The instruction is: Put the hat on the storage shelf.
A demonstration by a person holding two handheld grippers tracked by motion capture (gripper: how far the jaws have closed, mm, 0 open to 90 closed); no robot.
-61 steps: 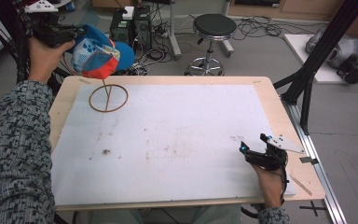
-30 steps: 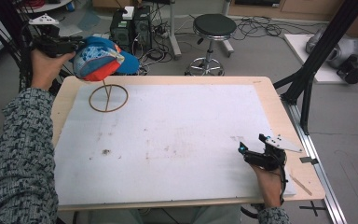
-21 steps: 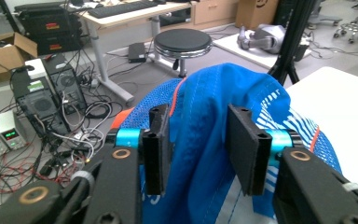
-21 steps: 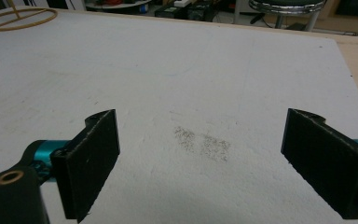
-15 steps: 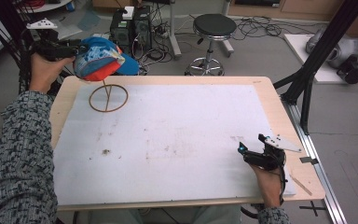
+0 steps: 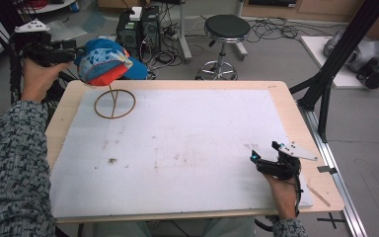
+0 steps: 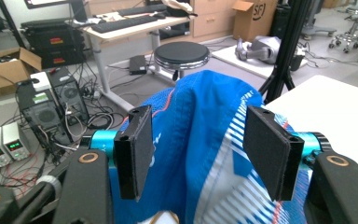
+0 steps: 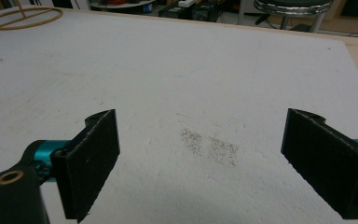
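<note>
Work in hand: hanging the blue, orange and white patterned fabric cap on the thin wooden stand with a ring base at the table's far left corner.
Done: the cap sits on top of the stand's post.
Left: by the look of it, only drawing the left gripper clear.
Left gripper: its jaws have just been opening; they flank the cap's blue cloth without pressing it.
Left arm: stretched forward, gripper roughly level beside the cap.
Right gripper: jaws wide apart, nothing between them, resting at the near right of the white foam-covered wooden table.
</note>
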